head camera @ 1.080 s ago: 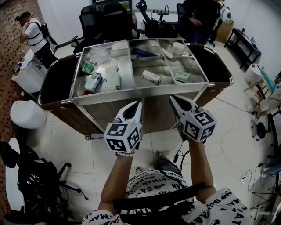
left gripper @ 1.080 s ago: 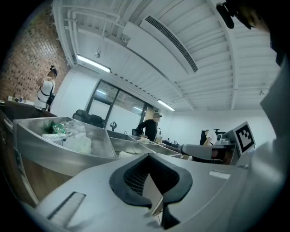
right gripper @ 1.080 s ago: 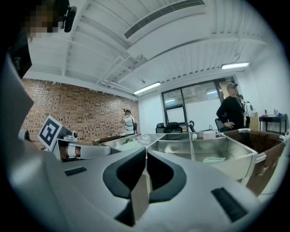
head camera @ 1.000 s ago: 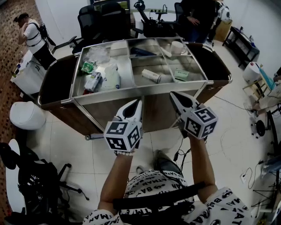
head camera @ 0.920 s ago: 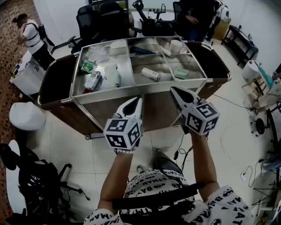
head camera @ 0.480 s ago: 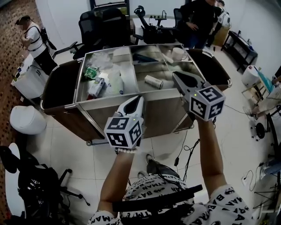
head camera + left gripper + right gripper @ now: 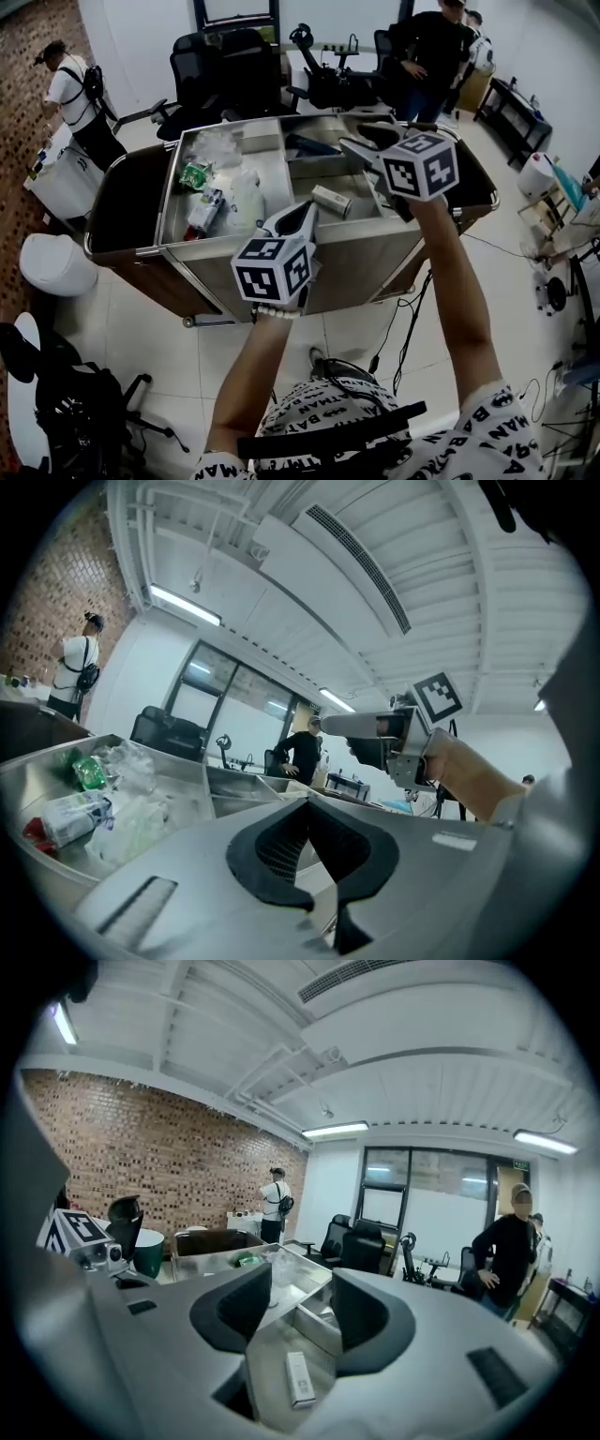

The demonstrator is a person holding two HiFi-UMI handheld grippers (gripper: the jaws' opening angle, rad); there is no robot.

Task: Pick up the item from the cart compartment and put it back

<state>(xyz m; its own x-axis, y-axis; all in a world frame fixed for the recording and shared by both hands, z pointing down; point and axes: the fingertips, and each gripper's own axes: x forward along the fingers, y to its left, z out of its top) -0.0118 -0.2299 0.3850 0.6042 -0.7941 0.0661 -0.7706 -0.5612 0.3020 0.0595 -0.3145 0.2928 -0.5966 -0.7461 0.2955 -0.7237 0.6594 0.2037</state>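
Box (image 7: pixel 330 200) (image 7: pixel 298 1379), white and oblong, is seen lying flat on the floor of the near middle compartment of the cart (image 7: pixel 366 267), touched by nothing.

Right gripper (image 7: pixel 359 139) (image 7: pixel 300 1312) is held above the right part of the cart, tilted a little downward. Its jaws have just been opening and are spread apart, with nothing pinched between them. In the right gripper view the box is framed in the gap between the 2 jaws, well below them.

Left gripper (image 7: pixel 307 208) (image 7: pixel 319 855) is held level at the near edge of the cart, left of the right gripper. Its jaws are pressed together, with only a thin slit left between the pads, and nothing is gripped.

Bags and packets (image 7: pixel 211 187) are piled in the left compartment. 2 people are seen beyond the cart: 1 at the far left (image 7: pixel 70 89), 1 at the far right (image 7: pixel 427 47). Chairs (image 7: pixel 225 66) are set behind the cart.
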